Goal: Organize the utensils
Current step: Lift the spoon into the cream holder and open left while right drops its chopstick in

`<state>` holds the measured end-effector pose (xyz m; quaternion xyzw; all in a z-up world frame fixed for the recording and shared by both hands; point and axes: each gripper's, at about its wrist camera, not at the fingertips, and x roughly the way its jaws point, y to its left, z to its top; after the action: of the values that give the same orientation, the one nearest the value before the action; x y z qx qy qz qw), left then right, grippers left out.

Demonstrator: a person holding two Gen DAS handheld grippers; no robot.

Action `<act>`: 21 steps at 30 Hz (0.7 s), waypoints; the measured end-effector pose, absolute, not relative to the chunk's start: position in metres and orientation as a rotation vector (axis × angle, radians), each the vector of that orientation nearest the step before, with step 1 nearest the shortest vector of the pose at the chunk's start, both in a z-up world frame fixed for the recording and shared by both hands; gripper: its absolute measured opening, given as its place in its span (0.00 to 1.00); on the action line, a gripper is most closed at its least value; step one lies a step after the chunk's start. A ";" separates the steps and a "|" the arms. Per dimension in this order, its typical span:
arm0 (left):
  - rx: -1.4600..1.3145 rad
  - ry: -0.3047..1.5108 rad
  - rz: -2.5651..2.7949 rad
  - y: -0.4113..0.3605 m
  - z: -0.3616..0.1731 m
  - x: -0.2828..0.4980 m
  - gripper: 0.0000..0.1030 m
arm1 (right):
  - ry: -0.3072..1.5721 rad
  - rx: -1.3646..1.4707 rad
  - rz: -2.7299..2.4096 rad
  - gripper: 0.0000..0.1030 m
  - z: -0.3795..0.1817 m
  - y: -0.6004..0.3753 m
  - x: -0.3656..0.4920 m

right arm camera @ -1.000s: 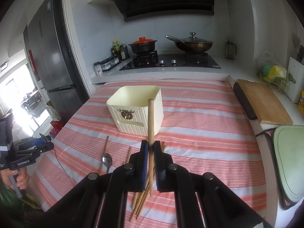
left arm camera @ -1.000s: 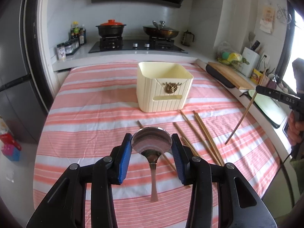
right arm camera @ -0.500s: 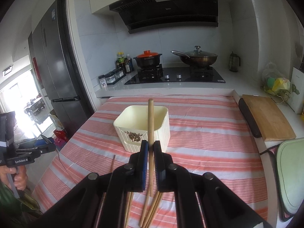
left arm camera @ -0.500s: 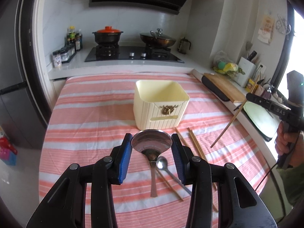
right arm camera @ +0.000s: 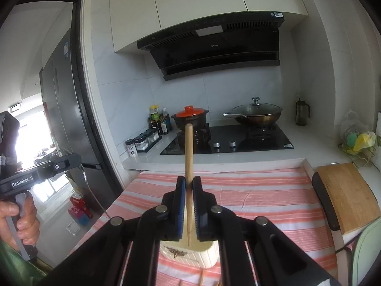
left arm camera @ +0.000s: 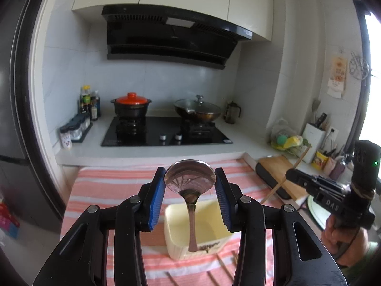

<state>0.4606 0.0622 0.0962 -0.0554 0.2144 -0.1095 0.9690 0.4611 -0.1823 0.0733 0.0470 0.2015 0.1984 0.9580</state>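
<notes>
My left gripper (left arm camera: 189, 186) is shut on the bowl of a metal spoon (left arm camera: 190, 181); its handle hangs down over the cream plastic utensil box (left arm camera: 202, 247) on the striped cloth. My right gripper (right arm camera: 189, 195) is shut on a wooden chopstick (right arm camera: 189, 157) that stands upright, its lower end above the same box (right arm camera: 209, 257). The right gripper also shows in the left wrist view (left arm camera: 309, 181) at the right, the chopstick (left arm camera: 285, 181) slanting down from it. Several loose chopsticks (left arm camera: 223, 271) lie on the cloth in front of the box.
The red-and-white striped tablecloth (left arm camera: 107, 186) covers the table. Behind it are a white counter, a black hob (left arm camera: 164, 131), a red-lidded pot (left arm camera: 132, 106) and a wok (left arm camera: 197, 112). A wooden cutting board (right arm camera: 345, 193) lies at the right edge. A fridge stands left.
Both grippers have risen and tilted up with their loads, moving over the box. The spoon and chopstick now hang above it instead of above the cloth.
</notes>
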 end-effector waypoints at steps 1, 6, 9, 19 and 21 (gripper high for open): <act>-0.113 0.438 -0.209 0.059 0.090 0.472 0.40 | 0.414 0.100 0.399 0.06 0.067 -0.180 0.470; -0.132 0.569 -0.182 0.050 0.032 0.523 0.40 | 0.544 0.085 0.371 0.06 0.015 -0.168 0.514; -0.141 0.671 -0.180 0.045 -0.008 0.540 0.40 | 0.662 0.103 0.356 0.06 -0.021 -0.169 0.538; -0.162 0.732 -0.186 0.055 -0.021 0.521 0.66 | 0.759 0.088 0.313 0.30 -0.039 -0.173 0.541; -0.145 0.679 -0.186 0.064 -0.003 0.492 0.83 | 0.718 0.070 0.318 0.31 -0.018 -0.180 0.520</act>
<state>0.4918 0.0645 -0.0030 -0.0711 0.3324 -0.0910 0.9360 0.5199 -0.1799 -0.0177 0.0343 0.3496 0.1551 0.9234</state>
